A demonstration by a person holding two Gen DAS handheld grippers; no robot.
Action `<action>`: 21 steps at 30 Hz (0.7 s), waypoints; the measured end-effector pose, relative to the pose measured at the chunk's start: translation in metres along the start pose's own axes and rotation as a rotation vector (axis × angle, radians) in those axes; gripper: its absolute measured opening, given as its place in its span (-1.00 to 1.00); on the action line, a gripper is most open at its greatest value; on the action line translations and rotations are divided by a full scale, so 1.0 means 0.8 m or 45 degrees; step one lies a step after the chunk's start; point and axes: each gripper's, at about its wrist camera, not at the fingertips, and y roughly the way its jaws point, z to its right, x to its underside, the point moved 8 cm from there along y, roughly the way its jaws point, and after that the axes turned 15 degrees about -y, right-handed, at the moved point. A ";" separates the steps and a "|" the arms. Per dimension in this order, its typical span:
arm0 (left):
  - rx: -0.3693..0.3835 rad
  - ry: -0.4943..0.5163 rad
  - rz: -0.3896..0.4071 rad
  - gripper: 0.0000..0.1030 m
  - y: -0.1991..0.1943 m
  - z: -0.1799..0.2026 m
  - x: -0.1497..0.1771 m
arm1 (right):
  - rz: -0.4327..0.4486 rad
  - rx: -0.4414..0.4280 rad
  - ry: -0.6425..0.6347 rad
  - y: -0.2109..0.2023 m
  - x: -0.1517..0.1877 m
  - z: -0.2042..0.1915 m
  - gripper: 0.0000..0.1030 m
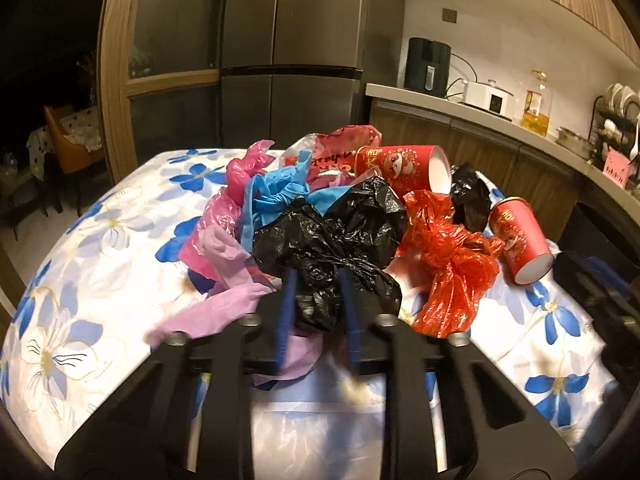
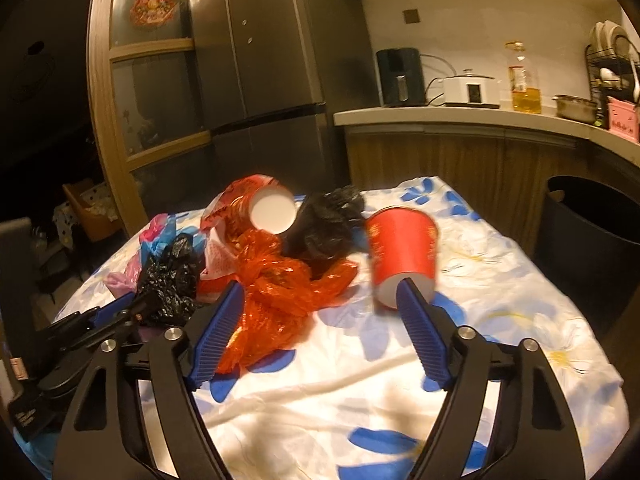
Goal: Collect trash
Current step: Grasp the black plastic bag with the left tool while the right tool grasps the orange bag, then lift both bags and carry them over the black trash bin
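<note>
A heap of trash lies on the flowered tablecloth (image 1: 100,240). My left gripper (image 1: 318,280) is shut on a crumpled black plastic bag (image 1: 340,232) at the front of the heap. Pink (image 1: 224,216), blue (image 1: 280,196) and lilac (image 1: 224,304) bags lie to its left, and a red bag (image 1: 448,264) to its right. Two red paper cups (image 1: 520,240) (image 1: 400,168) lie on their sides. My right gripper (image 2: 320,286) is open. Its left finger rests beside the red bag (image 2: 276,288), and its right fingertip is at the mouth of the near cup (image 2: 402,248).
A dark round bin (image 2: 592,224) stands to the right of the table. Behind it runs a kitchen counter (image 2: 440,116) with an air fryer, a cooker, an oil bottle and a dish rack. A tall grey fridge (image 2: 260,80) and a wooden door stand at the back.
</note>
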 end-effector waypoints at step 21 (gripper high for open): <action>0.032 -0.134 0.129 -0.97 -0.064 -0.032 -0.028 | -0.142 -0.078 -0.082 0.069 0.016 -0.042 -0.68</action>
